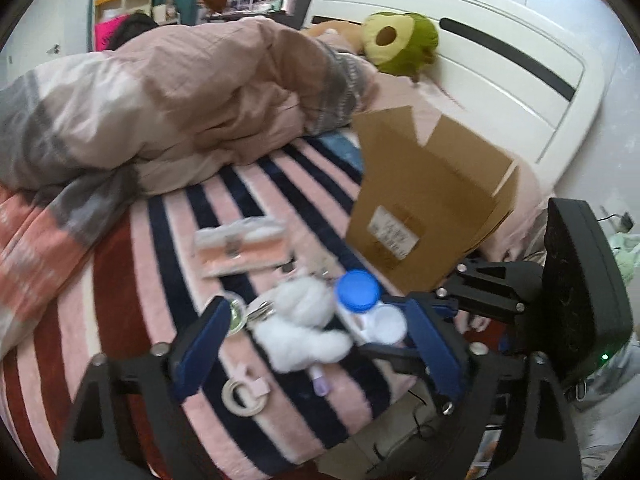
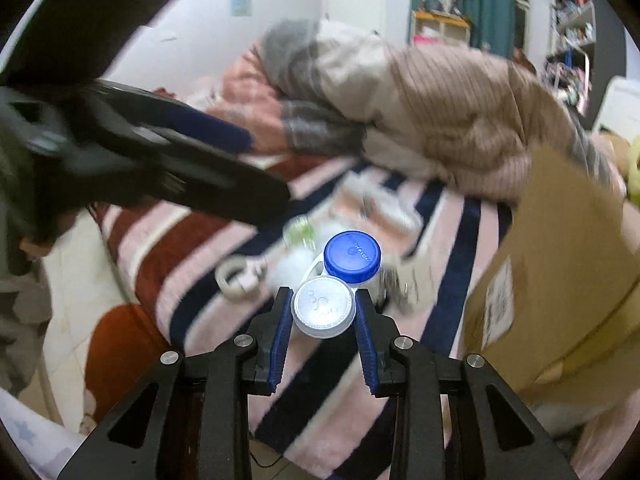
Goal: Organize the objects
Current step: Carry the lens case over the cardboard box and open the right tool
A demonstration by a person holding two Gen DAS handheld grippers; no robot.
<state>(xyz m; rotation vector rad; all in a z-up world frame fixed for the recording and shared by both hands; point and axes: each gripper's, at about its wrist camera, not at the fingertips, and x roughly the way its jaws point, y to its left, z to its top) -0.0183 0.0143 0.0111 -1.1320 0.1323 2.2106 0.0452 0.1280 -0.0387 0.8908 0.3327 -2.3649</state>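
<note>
My right gripper is shut on a contact lens case with one white cap and one blue cap, held above the striped blanket. The case also shows in the left wrist view, with the right gripper behind it. My left gripper is open and empty over a white fluffy keychain with keys. A tape roll, a small purple bottle and a pink pouch lie on the blanket. An open cardboard box stands to the right.
A bunched pink and grey duvet covers the far side of the bed. A green avocado plush leans on the white headboard. The bed edge and floor lie below the grippers.
</note>
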